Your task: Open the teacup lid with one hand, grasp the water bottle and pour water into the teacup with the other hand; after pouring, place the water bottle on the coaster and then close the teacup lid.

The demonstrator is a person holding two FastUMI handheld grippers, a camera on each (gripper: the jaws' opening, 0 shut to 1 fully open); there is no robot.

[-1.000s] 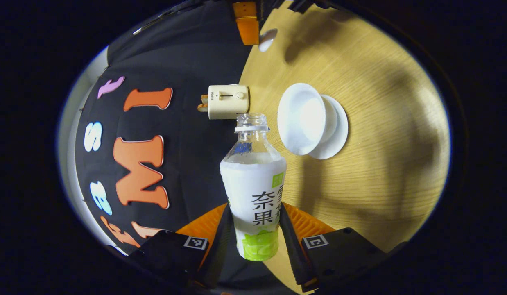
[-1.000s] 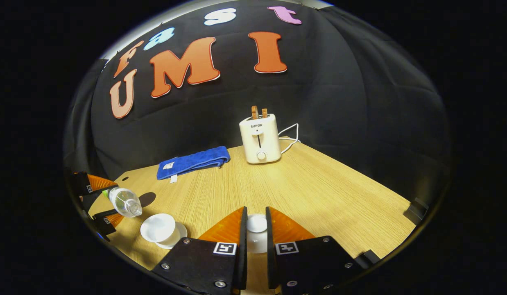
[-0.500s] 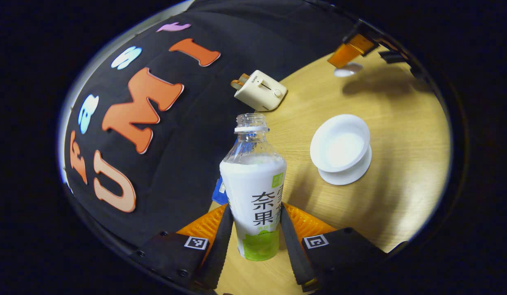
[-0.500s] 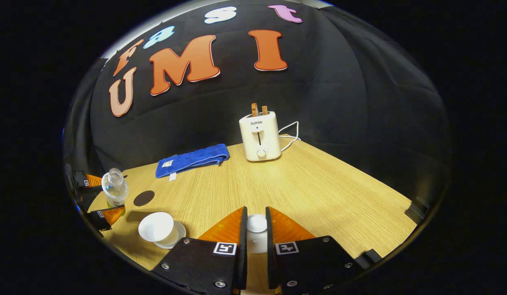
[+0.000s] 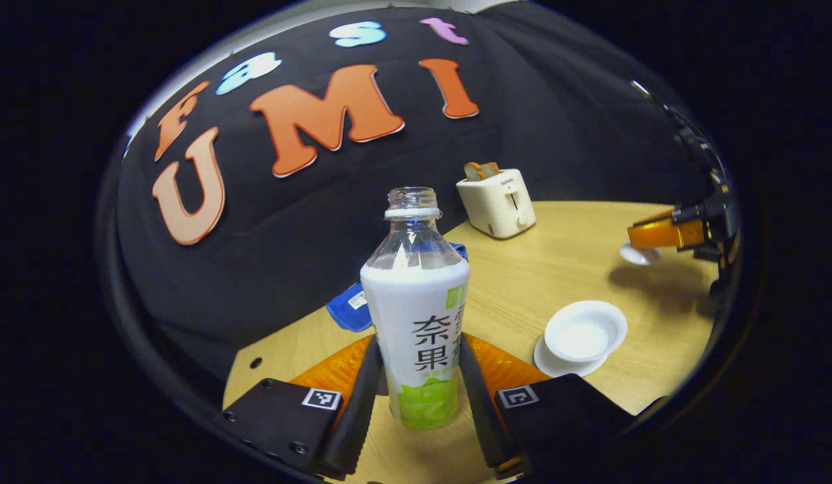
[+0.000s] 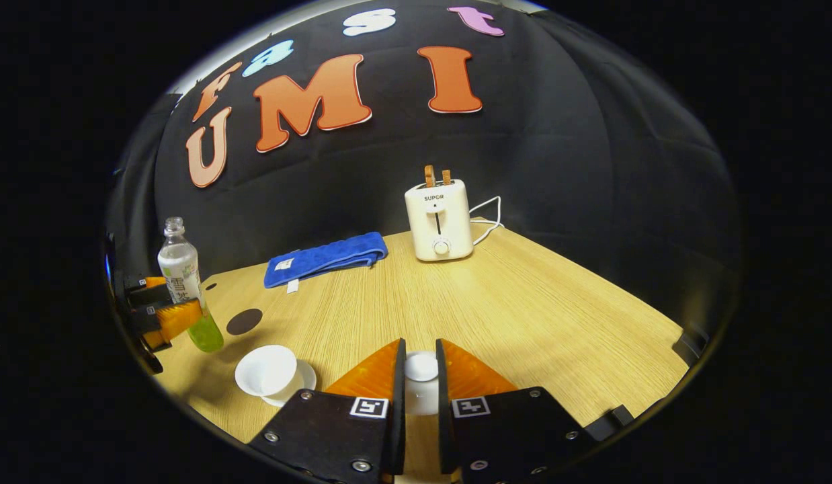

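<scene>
Left tongs (image 5: 416,376) are clamping the water bottle (image 5: 416,316) low on its label, both fingers pressing its sides, and I am holding it upright with the uncapped neck pointing straight up along the fingers. From the right gripper view I am seeing that same bottle (image 6: 182,282) standing nearly vertical, its base hanging just above the table (image 6: 523,302). What the next move turns on is the coaster (image 6: 244,321), the dark round disc: it is lying just beside the bottle's base, a little toward the teacup (image 6: 267,371), so I am judging that a short sideways shift and a straight descent is what the set-down needs, long axis kept vertical. In the left gripper view the disc is mostly hidden behind the bottle, so I cannot tell the exact offset.

Outward from there, the teacup (image 5: 584,333) is sitting open on its saucer, off to the right of my left tongs. Right tongs (image 6: 417,380) are gripping the teacup lid (image 6: 421,366) between both fingers, held above the table and well apart from the cup. I am reckoning pouring is finished. Farther back, a blue towel (image 6: 328,259) and a toaster (image 6: 439,218) are standing clear.
</scene>
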